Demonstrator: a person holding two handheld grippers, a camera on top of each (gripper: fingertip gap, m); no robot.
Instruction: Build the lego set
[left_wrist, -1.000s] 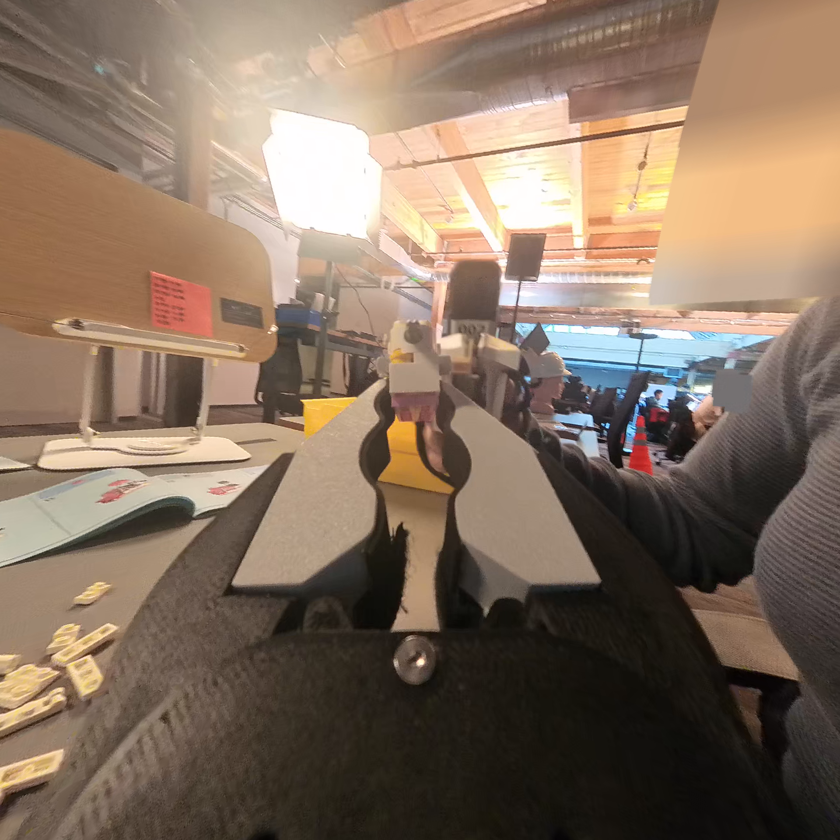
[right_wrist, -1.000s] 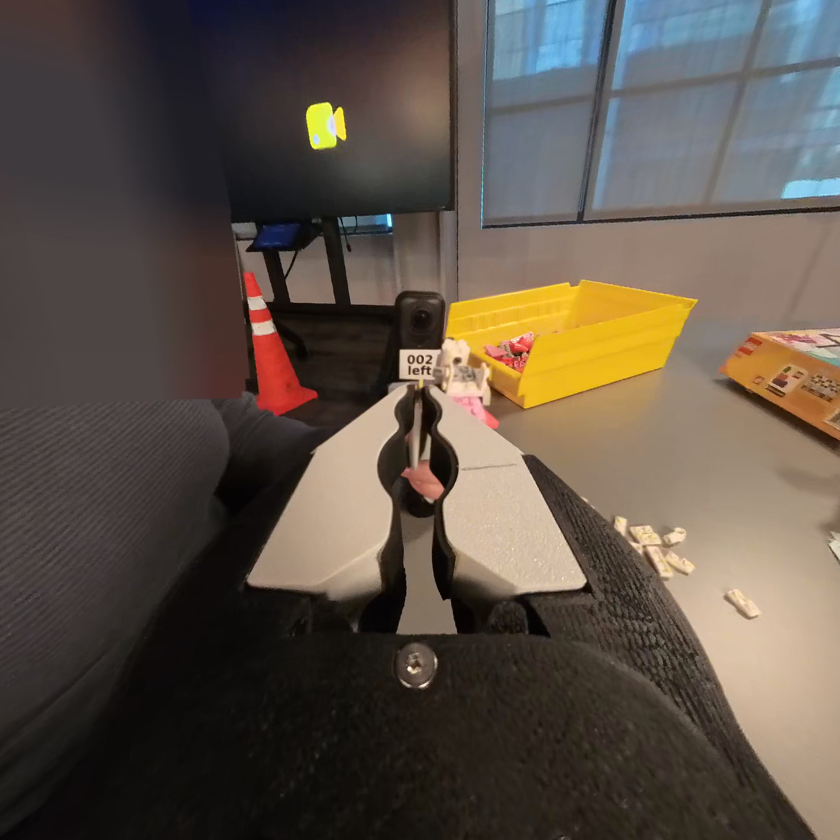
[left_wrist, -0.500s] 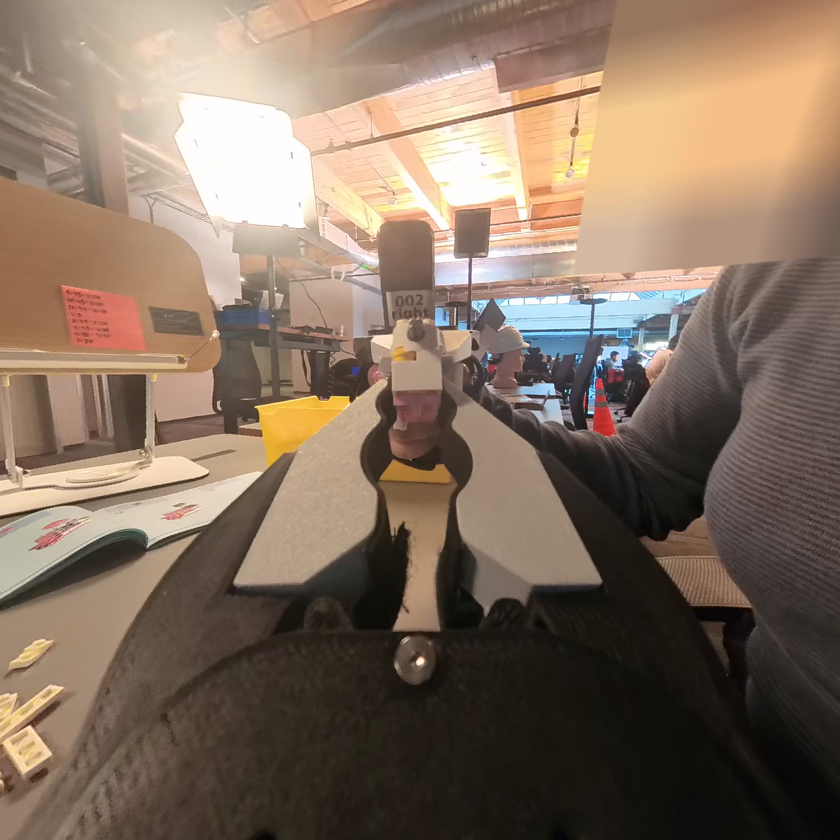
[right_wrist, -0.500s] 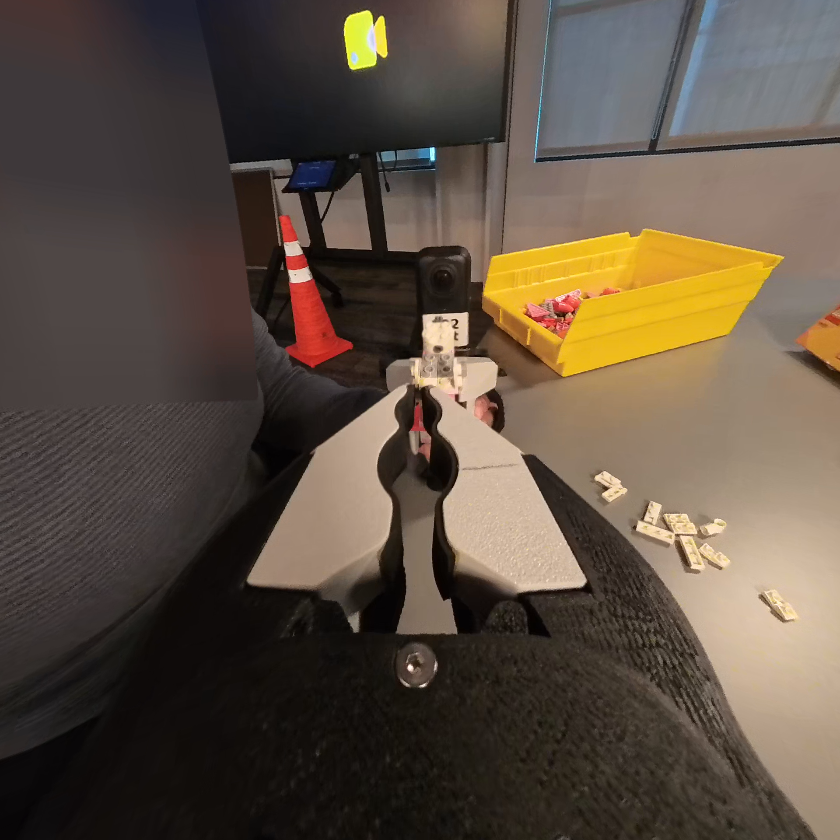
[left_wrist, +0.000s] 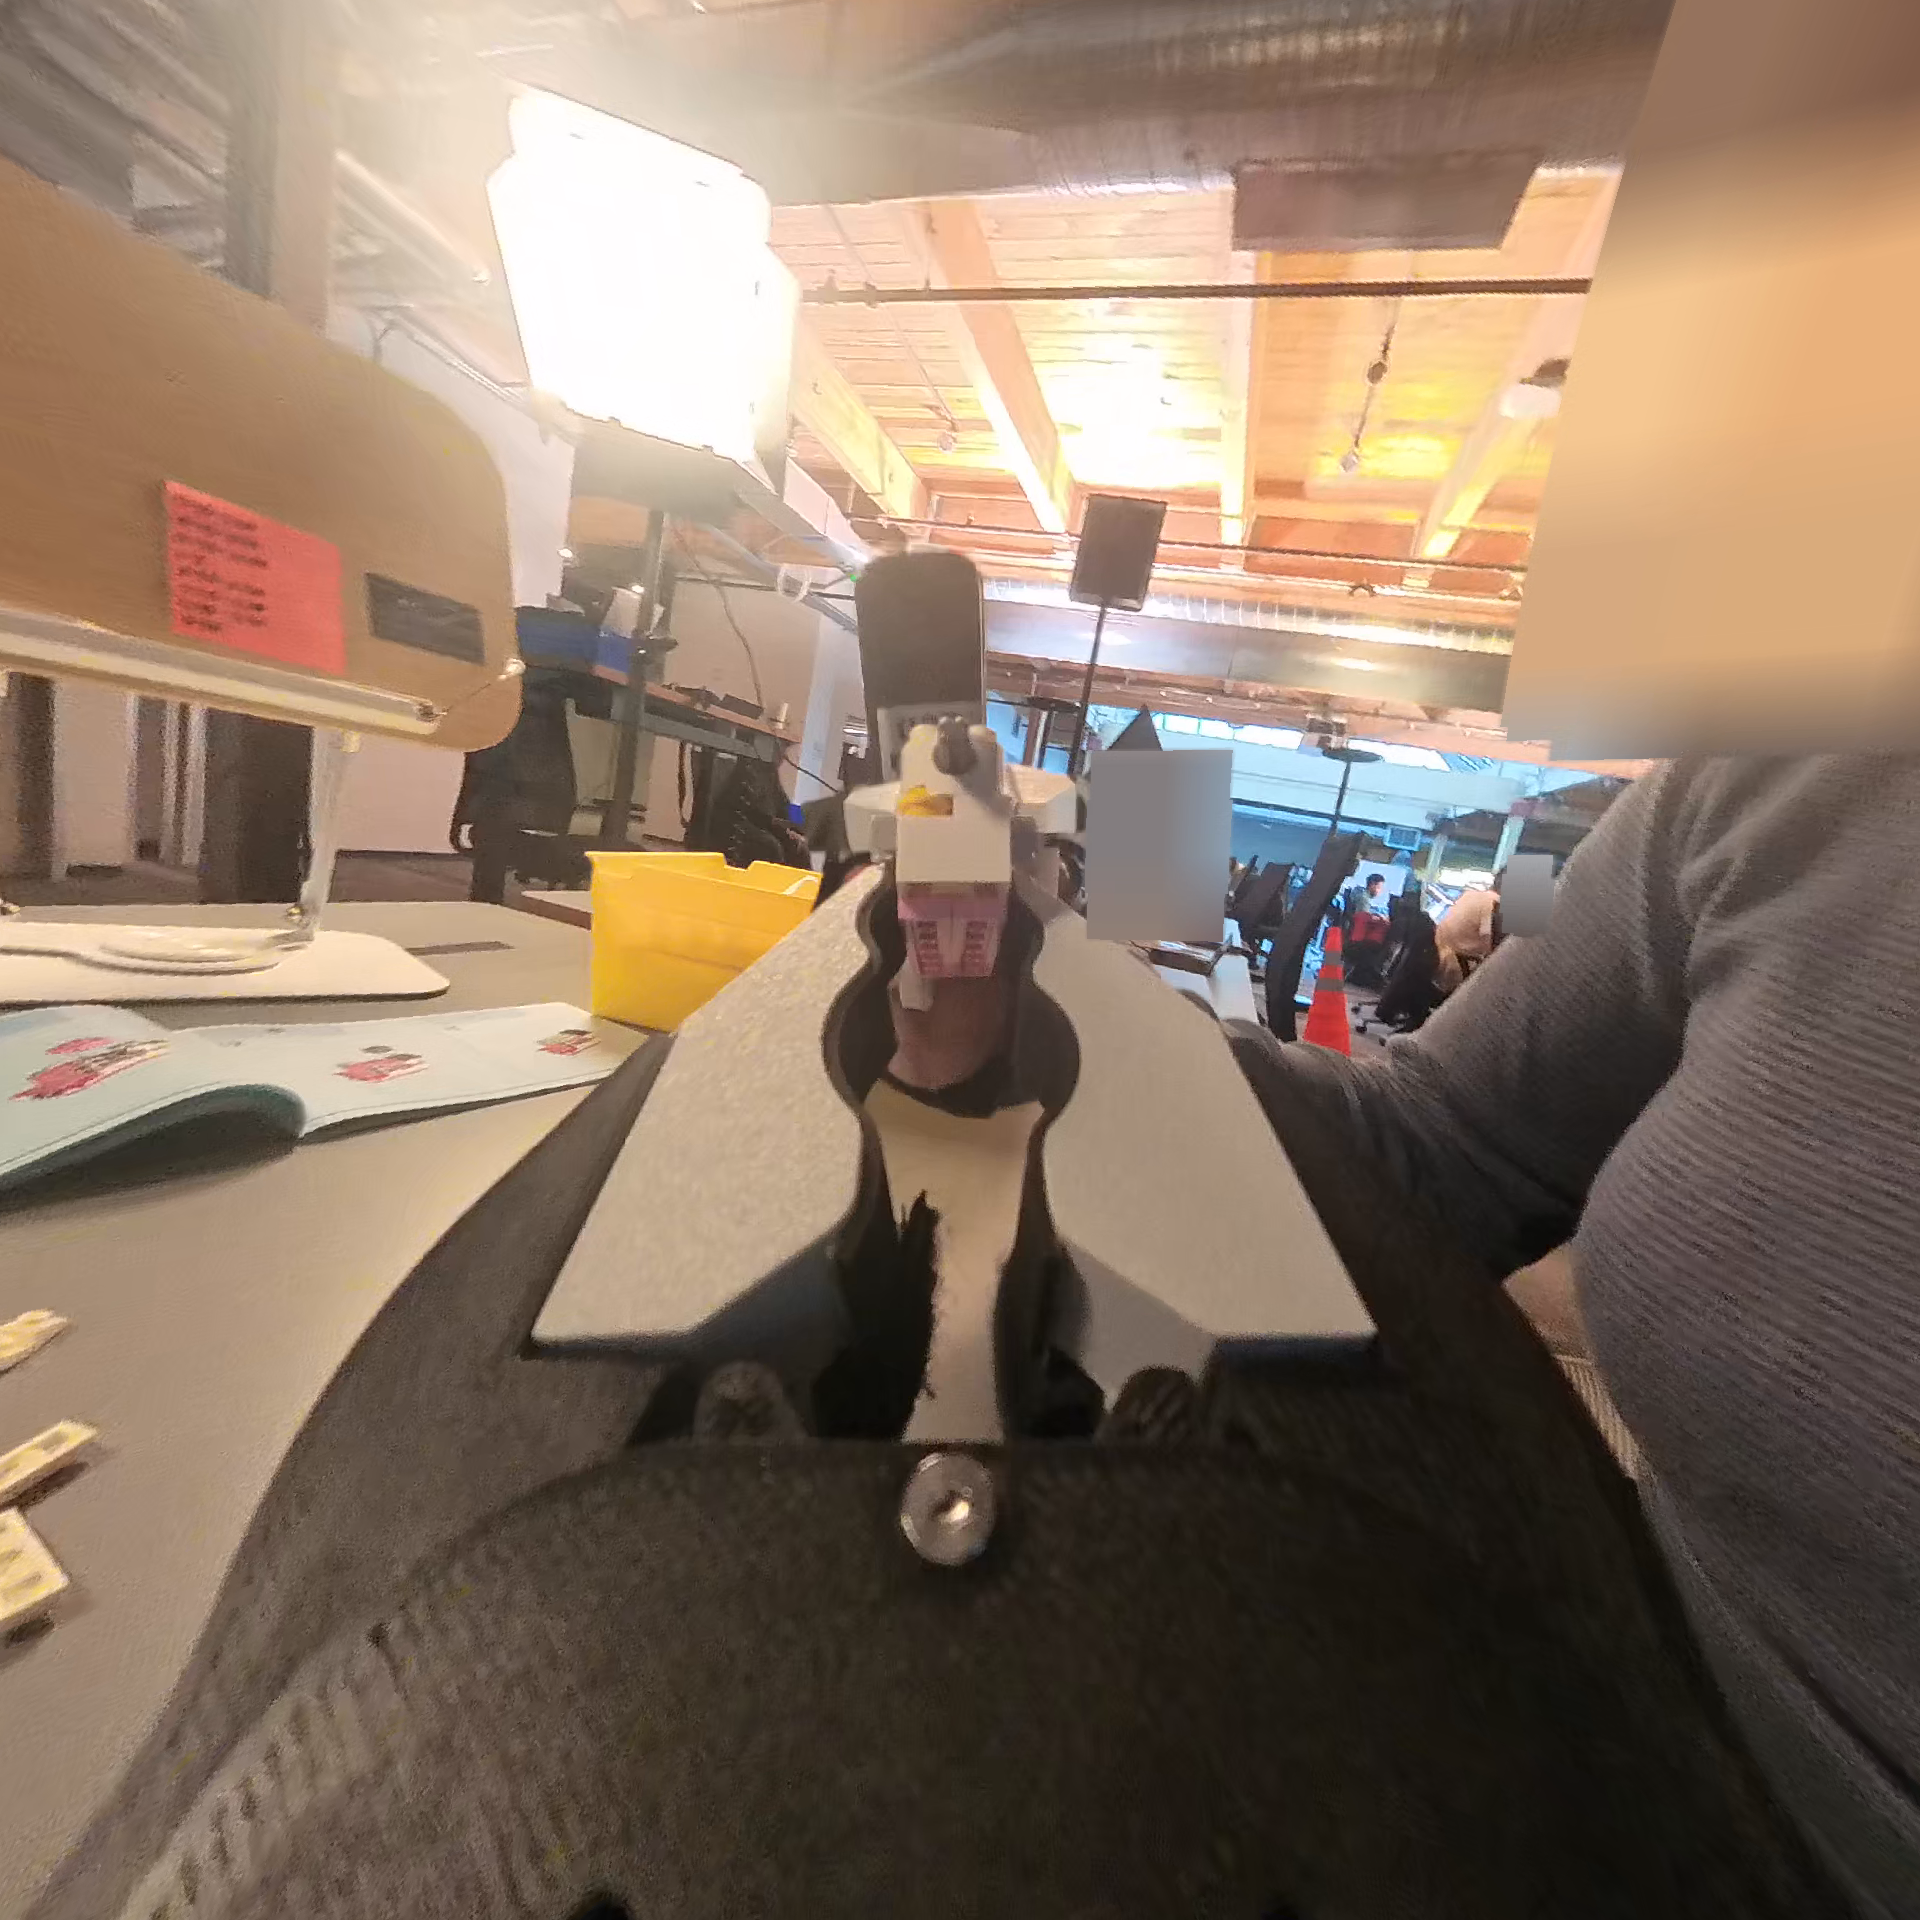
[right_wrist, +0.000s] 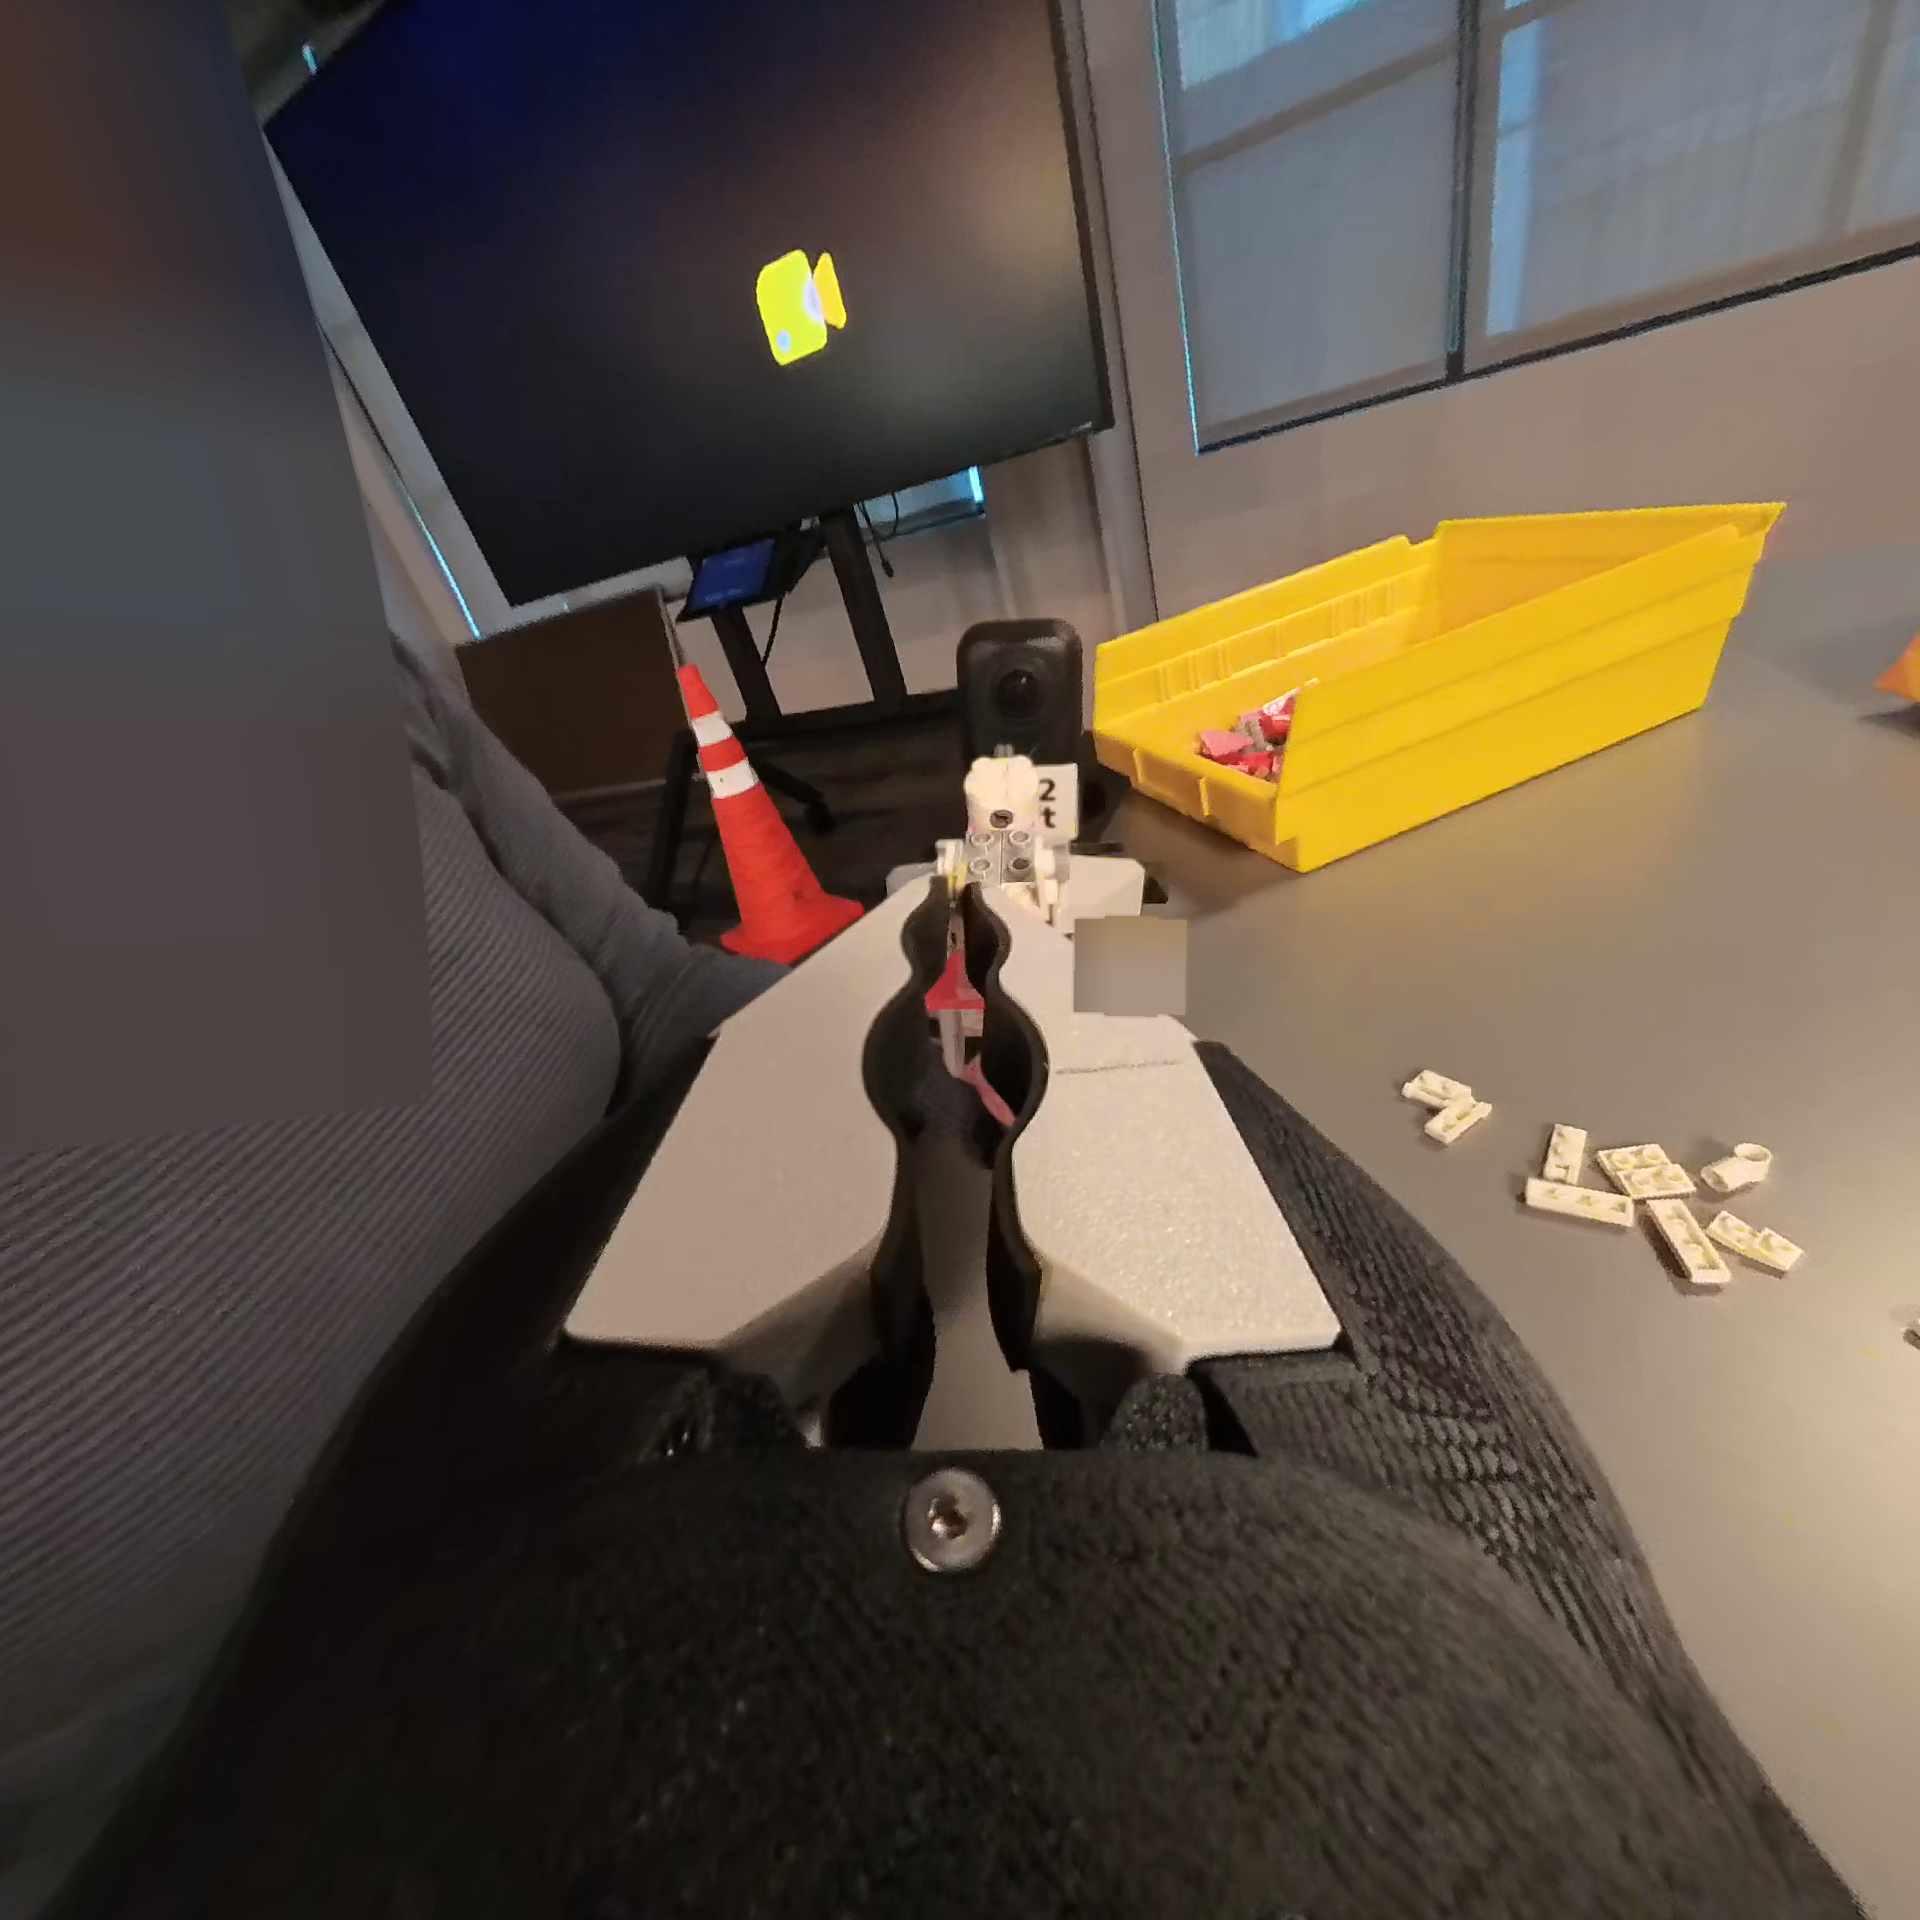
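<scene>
Two grippers meet above the grey surface (right_wrist: 1558, 935) near the yellow bin (right_wrist: 1455, 717): the left gripper (left_wrist: 951, 914) clamps a white-and-pink brick model (left_wrist: 951, 842), while the right gripper (right_wrist: 961, 904) pinches its thin edge.

A yellow plastic bin (right_wrist: 1455, 707) sits on the grey surface (right_wrist: 1558, 987), with small pink and red bricks (right_wrist: 1252, 743) in it. Nearer and to its right lie scattered white flat bricks (right_wrist: 1621, 1184). An orange traffic cone (right_wrist: 758, 842) stands on the floor, left of the bin.
</scene>
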